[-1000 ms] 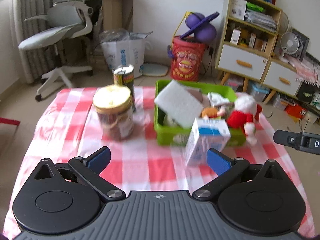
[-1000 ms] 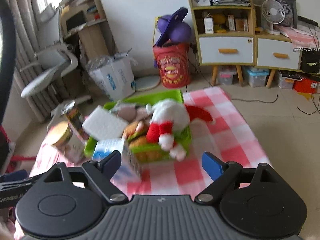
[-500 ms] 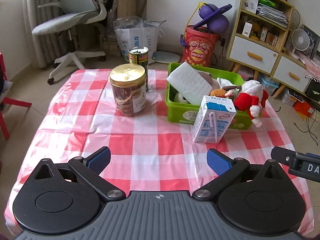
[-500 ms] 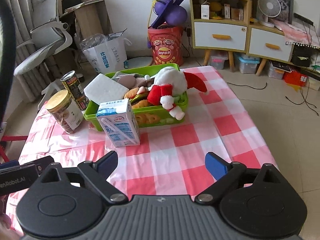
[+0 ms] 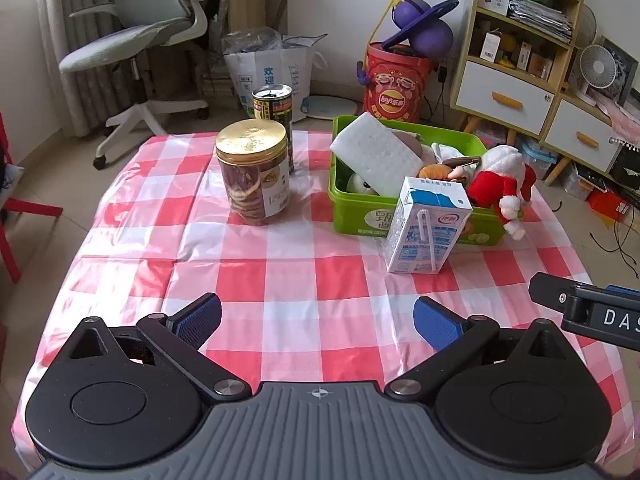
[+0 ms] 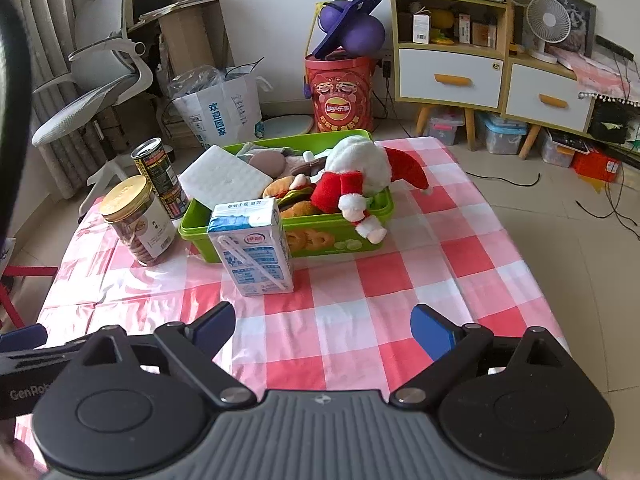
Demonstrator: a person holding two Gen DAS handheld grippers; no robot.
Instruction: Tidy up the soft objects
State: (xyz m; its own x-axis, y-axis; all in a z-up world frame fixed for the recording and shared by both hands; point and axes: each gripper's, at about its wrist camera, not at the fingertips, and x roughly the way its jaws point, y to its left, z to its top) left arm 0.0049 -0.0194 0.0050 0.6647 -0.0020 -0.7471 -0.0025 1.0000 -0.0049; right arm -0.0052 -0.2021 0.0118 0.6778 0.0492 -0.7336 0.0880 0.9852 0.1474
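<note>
A green bin point(image 5: 360, 222) point(image 6: 332, 240) at the far side of the checked table holds soft things: a white sponge block point(image 5: 376, 154) point(image 6: 226, 176), a Santa plush point(image 5: 500, 180) point(image 6: 356, 176) draped over its rim, and burger-like plush toys point(image 6: 292, 196). My left gripper point(image 5: 318, 318) hangs open over the near cloth, nothing between its blue pads. My right gripper point(image 6: 322, 326) is open too, empty, well short of the bin.
A milk carton point(image 5: 426, 226) point(image 6: 254, 246) stands right in front of the bin. A gold-lidded cookie jar point(image 5: 256, 172) point(image 6: 138, 220) and a dark can point(image 5: 274, 114) point(image 6: 160, 178) stand to its left. The red-and-white tablecloth point(image 5: 280, 276) covers the table; a chair, bags and shelves lie beyond.
Both grippers have drawn back from the bin toward the near side of the table, so the objects look farther away. The right jaws stand slightly wider than before.
</note>
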